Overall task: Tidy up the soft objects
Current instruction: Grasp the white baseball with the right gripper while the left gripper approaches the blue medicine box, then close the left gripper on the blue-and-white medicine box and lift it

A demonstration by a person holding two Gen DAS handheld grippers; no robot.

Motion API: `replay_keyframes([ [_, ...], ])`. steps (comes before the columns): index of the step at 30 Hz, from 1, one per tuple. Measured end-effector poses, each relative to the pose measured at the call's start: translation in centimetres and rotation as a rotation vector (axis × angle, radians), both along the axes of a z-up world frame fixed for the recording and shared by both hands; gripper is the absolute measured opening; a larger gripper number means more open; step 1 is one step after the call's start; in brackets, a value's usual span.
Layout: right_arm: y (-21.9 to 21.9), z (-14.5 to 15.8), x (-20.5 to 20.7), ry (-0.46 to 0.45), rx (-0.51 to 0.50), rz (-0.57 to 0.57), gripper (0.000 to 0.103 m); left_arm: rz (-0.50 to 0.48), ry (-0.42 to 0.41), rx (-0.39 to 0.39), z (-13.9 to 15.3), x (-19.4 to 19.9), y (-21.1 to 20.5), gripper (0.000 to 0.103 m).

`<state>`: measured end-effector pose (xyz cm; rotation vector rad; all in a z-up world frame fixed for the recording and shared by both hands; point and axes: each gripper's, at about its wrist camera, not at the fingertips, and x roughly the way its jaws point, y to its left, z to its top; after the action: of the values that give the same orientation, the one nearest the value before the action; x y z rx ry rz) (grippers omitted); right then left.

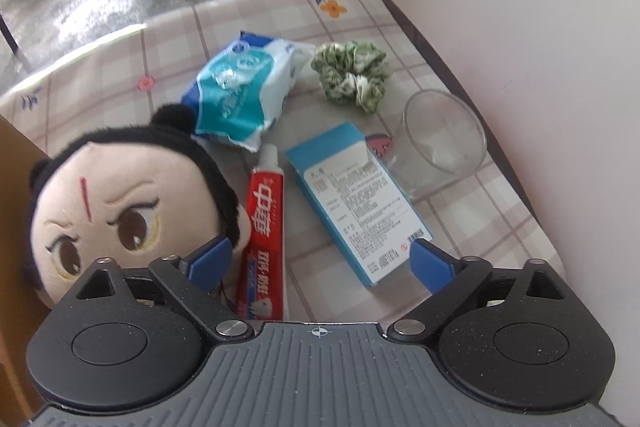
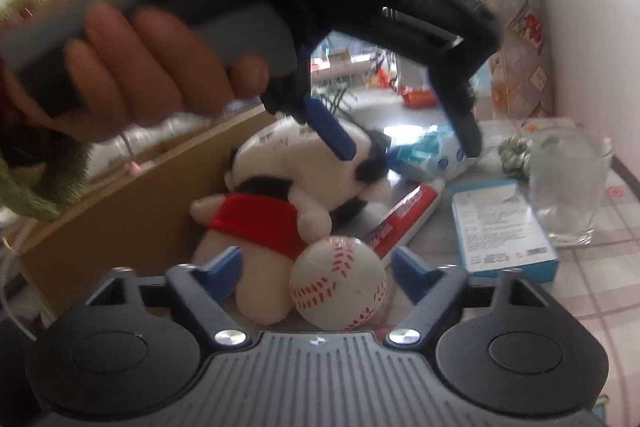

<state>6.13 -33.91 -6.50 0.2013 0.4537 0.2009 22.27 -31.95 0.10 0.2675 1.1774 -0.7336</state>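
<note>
Baseball (image 2: 338, 283) is lying nearest, between the wide-spread right gripper (image 2: 316, 267) fingers.
Left gripper (image 1: 322, 261), also gaping wide, is hovering above the red toothpaste tube (image 1: 262, 231); its writing is unreadable.

Left hand-held gripper (image 1: 320, 263) spread wide, right hand-held gripper (image 2: 318, 267) likewise

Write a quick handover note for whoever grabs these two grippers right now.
Left gripper: open, empty, above the plush doll and toothpaste.
Right gripper: open, empty, low by the baseball.
Soft things on the table: doll, baseball, tissue pack, green scrunchie. Cardboard box stands beside the doll.
Done: nothing visibly sorted.
Left: all soft items. Likely leave toothpaste, blue carton, glass.
</note>
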Motion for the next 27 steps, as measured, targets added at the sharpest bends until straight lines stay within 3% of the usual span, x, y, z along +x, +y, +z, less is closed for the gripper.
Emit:
replay_keyframes([
  [3, 0.1, -0.8, 1.1, 0.032, -0.023, -0.014, 0.075, -0.002, 0.032, -0.012, -0.5, 0.1, 0.0, 0.088],
  [7, -0.4, -1.5, 1.6, 0.048, -0.004, -0.036, 0.062, 0.007, 0.054, -0.017, -1.0, 0.2, 0.0, 0.084],
  [10, -1.1, -1.7, 1.3, 0.046, 0.037, -0.044, 0.062, 0.015, 0.06, -0.017, -1.2, 0.1, 0.2, 0.083],
  [16, -1.6, -1.4, -1.3, 0.021, 0.027, -0.078, 0.062, 0.021, 0.107, 0.006, -2.5, -0.4, -0.6, 0.083],
  [21, -1.5, -1.6, -3.6, -0.004, 0.009, -0.11, 0.062, 0.009, 0.155, 0.012, -3.2, -1.1, -2.9, 0.09],
  [27, -2.0, -2.1, -5.0, -0.035, 0.047, -0.126, 0.062, 0.005, 0.136, 0.021, -4.1, -2.2, -6.2, 0.091],
])
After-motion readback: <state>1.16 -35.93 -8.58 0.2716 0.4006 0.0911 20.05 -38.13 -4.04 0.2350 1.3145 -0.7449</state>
